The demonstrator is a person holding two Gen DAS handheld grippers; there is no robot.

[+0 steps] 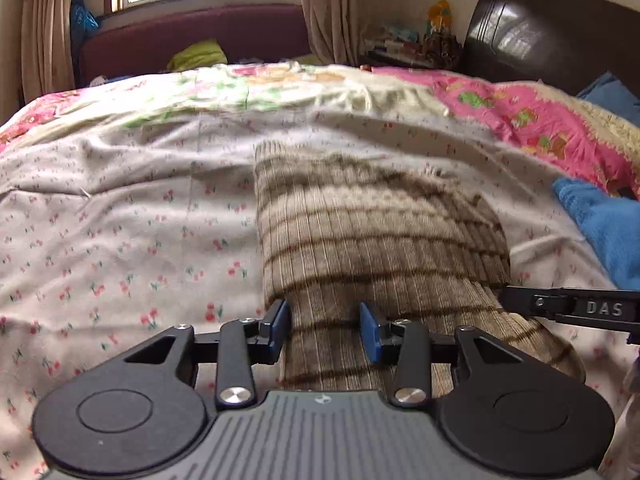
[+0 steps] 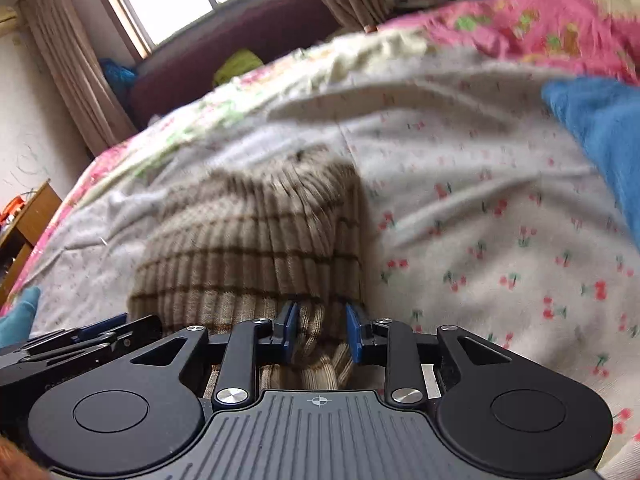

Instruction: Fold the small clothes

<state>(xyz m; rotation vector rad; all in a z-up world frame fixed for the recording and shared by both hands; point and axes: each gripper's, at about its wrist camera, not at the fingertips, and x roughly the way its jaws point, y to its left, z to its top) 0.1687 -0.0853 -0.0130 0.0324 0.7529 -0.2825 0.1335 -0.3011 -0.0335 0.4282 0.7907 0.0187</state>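
A beige ribbed garment with brown stripes (image 1: 372, 224) lies on the flowered bedsheet (image 1: 132, 216), folded over on itself. My left gripper (image 1: 325, 326) is open, its blue pads apart over the garment's near edge. My right gripper (image 2: 320, 330) is open too, with a bunched bit of the same garment (image 2: 256, 236) loose between its pads. The right gripper's fingers (image 1: 560, 306) reach in from the right in the left wrist view, at the garment's right edge. The left gripper (image 2: 76, 340) shows at the lower left of the right wrist view.
A blue fleece item (image 1: 604, 224) lies to the right on the bed, also seen in the right wrist view (image 2: 600, 128). A pink flowered quilt (image 1: 532, 120) is bunched at the back right. A dark headboard (image 1: 548, 32) and a cluttered nightstand (image 1: 412, 46) stand behind. A wooden shelf (image 2: 28, 220) is left.
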